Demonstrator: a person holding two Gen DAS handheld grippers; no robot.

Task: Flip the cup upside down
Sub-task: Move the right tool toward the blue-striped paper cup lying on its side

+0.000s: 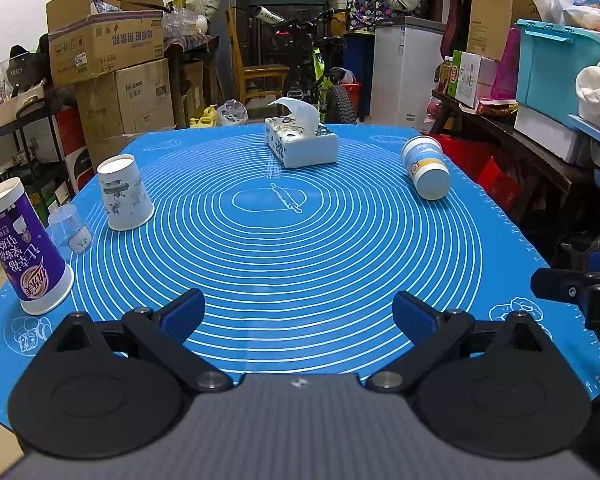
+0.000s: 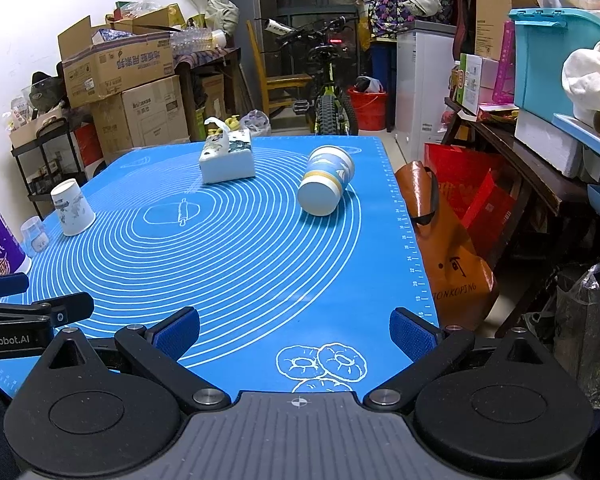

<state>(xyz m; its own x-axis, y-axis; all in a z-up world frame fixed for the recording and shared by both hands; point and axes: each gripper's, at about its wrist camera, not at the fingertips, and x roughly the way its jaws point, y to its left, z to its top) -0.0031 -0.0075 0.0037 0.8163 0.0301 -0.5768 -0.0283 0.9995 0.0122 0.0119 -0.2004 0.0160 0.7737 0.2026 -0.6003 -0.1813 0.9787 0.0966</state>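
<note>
Left gripper [image 1: 298, 312] and right gripper [image 2: 295, 330] near the desk edge, jaws apart, holding nothing. Blue-white cup [image 2: 326, 185] lies on its side, far right on the mat [image 2: 240, 264], right of the tissue box [image 2: 228, 160].

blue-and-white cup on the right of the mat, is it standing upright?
No. The blue-and-white cup lies on its side on the mat, base toward the camera.

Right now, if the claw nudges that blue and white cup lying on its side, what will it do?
The blue and white cup lies on its side on the blue mat, so a nudge would probably roll it, likely in a curve because it tapers. It looks like thin paper, so probably light and easily crushed. It sits near the mat's right edge and could roll off.
</note>
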